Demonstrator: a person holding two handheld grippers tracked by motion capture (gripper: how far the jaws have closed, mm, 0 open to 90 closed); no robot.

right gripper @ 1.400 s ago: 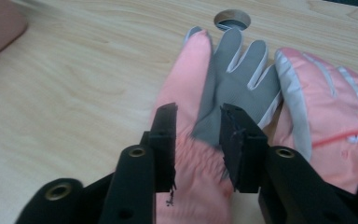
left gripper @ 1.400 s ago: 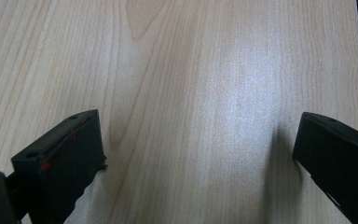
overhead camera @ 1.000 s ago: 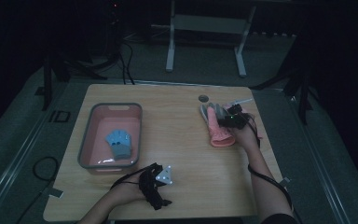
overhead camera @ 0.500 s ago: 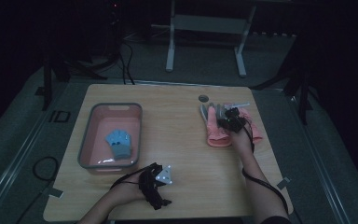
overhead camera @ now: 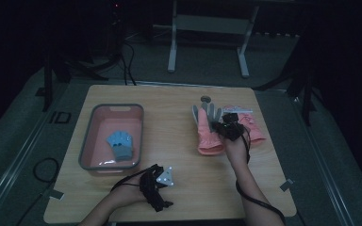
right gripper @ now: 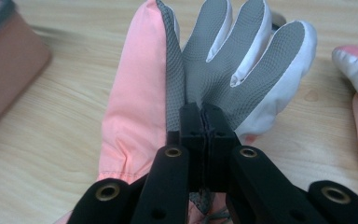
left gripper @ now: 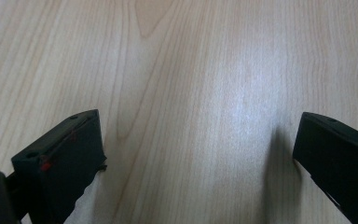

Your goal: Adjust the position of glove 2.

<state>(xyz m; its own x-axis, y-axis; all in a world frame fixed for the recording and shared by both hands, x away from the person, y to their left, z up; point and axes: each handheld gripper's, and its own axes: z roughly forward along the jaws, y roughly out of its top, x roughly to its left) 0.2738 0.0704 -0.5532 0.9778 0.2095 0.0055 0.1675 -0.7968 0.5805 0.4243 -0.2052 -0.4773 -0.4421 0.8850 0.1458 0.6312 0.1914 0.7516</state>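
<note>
Two pink padded gloves with grey palms, one [overhead camera: 208, 129] and its mate [overhead camera: 252, 126], lie right of centre. One small blue glove [overhead camera: 120, 143] sits in one pink plastic tub [overhead camera: 96, 141], left of centre.

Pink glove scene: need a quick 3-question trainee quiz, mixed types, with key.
1. True or false: the right gripper is shut on the pink glove.
2. What lies in the pink bin? A) a blue glove B) a cup C) a sponge
3. Fill in: the left gripper has its jaws ____ above the bare wooden table.

Key: 1 true; 2 A, the blue glove; 3 open.
</note>
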